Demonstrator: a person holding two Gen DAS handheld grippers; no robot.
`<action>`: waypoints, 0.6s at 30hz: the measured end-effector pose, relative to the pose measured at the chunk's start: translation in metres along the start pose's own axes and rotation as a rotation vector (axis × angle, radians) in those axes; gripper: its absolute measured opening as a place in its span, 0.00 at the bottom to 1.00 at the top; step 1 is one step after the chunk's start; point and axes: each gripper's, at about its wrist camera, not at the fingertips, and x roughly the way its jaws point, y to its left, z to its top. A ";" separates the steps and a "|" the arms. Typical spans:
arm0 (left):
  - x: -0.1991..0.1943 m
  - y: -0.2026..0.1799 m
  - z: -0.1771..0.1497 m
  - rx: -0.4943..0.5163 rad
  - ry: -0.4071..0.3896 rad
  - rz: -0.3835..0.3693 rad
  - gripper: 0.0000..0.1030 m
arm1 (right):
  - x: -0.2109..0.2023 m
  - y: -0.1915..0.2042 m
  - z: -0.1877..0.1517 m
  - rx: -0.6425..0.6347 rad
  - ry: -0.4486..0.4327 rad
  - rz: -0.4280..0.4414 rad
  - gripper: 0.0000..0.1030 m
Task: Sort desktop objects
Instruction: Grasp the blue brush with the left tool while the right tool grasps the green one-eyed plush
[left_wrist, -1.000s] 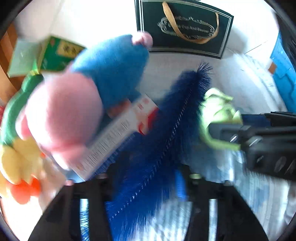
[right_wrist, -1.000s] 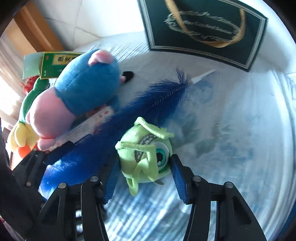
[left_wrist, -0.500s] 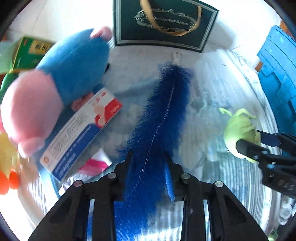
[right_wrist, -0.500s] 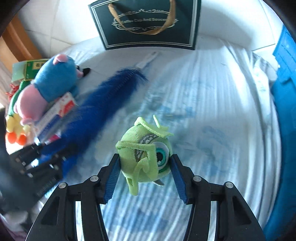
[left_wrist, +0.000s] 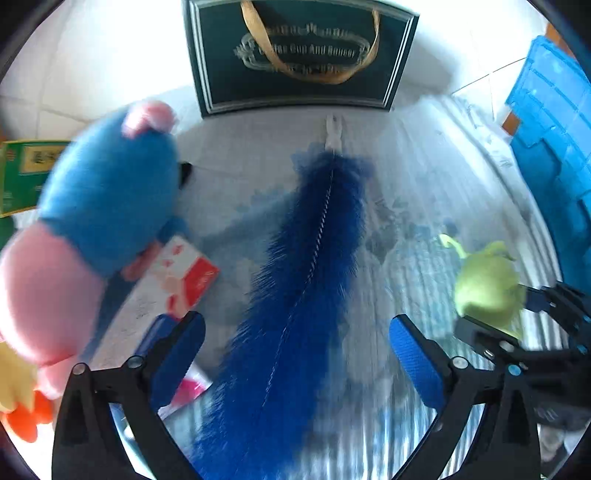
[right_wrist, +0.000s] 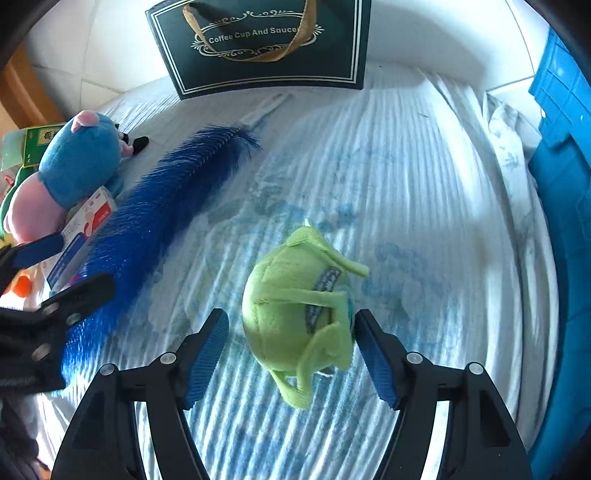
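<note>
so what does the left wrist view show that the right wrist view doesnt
Only the left wrist view: the left gripper, jaws opening wide around the fluffy blue duster without pressing it.

Only the right wrist view: the round green one-eyed plush from close by, loose between the opening jaws of the right gripper.

Both: the dark green gift bag, the blue and pink plush pig, the striped cloth.

Sunlit striped blue-and-white cloth (right_wrist: 424, 192) (rumpled at right) before a white tiled wall (right_wrist: 92, 44)

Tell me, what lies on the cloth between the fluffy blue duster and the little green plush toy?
Nothing: in the right wrist view only bare striped cloth separates the blue duster from the green plush toy.
</note>
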 end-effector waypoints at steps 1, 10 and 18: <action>0.010 -0.003 0.002 0.002 0.019 0.006 0.87 | 0.000 -0.002 0.001 0.005 -0.001 -0.002 0.69; 0.029 -0.014 0.010 -0.002 0.063 0.048 0.90 | 0.006 -0.014 -0.001 0.066 -0.012 0.033 0.69; -0.018 -0.001 -0.015 -0.118 -0.008 0.007 0.20 | -0.011 -0.009 -0.002 0.045 -0.057 0.041 0.55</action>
